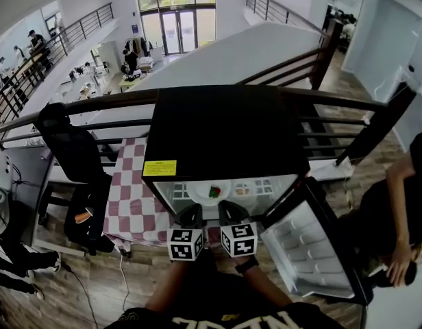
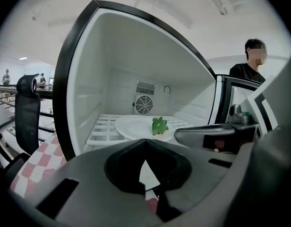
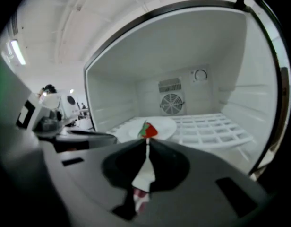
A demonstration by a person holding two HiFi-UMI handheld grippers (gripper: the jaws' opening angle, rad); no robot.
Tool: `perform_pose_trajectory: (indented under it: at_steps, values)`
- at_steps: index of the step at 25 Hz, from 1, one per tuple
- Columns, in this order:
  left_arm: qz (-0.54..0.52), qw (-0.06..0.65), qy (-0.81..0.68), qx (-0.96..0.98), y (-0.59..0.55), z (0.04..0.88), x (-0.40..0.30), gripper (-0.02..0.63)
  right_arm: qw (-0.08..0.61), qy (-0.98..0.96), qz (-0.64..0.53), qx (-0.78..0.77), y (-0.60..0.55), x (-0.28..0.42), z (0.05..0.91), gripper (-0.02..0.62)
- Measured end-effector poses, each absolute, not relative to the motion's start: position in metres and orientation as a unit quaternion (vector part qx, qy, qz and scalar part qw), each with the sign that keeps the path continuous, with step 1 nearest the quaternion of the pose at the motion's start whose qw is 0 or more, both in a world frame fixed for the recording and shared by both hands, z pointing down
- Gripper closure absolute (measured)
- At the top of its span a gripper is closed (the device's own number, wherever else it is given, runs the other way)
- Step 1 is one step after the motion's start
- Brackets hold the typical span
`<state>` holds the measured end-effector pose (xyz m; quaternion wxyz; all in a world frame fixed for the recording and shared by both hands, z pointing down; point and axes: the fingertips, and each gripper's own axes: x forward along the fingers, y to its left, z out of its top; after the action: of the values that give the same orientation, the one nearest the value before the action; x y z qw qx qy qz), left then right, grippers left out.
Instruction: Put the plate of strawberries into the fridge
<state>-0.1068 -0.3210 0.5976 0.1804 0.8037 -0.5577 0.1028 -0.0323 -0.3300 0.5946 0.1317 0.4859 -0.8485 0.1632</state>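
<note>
A white plate [image 1: 204, 193] with a strawberry [image 1: 215, 192] lies on the wire shelf inside the open black mini fridge [image 1: 225, 129]. In the left gripper view the plate [image 2: 133, 126] sits mid-shelf, and the strawberry [image 2: 159, 125] shows its green leaves. The right gripper view shows the red fruit [image 3: 148, 130] on the plate [image 3: 162, 125]. My left gripper [image 1: 192, 215] and right gripper [image 1: 229, 212] hover side by side just outside the fridge opening. Both are shut and hold nothing. Each sees its own jaws closed, left gripper [image 2: 145, 142] and right gripper [image 3: 147, 142].
The fridge door [image 1: 314, 252] hangs open to the right. A table with a red-and-white checked cloth [image 1: 132, 197] stands left of the fridge, with a black chair [image 1: 74, 156] beside it. A metal railing [image 1: 94, 105] runs behind. A person [image 1: 403, 211] stands at the right.
</note>
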Motion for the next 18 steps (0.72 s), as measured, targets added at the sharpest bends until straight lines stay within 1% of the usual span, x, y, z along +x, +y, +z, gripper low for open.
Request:
perform_pose_trajectory:
  at_steps: [9,14,18]
  values:
    - [0.110,0.179,-0.555,0.805,-0.342,0.593,-0.107,0.585,0.130,-0.845,0.168,0.490,-0.347,-0.036,0.593,0.565]
    - [0.104,0.195,-0.549,0.806,-0.350,0.593,-0.102,0.584,0.124,-0.840,0.171,0.500,-0.358,-0.032,0.593,0.565]
    - [0.108,0.193,-0.548,0.807,-0.354,0.594,-0.100,0.584,0.122,-0.838,0.175,0.503,-0.362,-0.031,0.594,0.565]
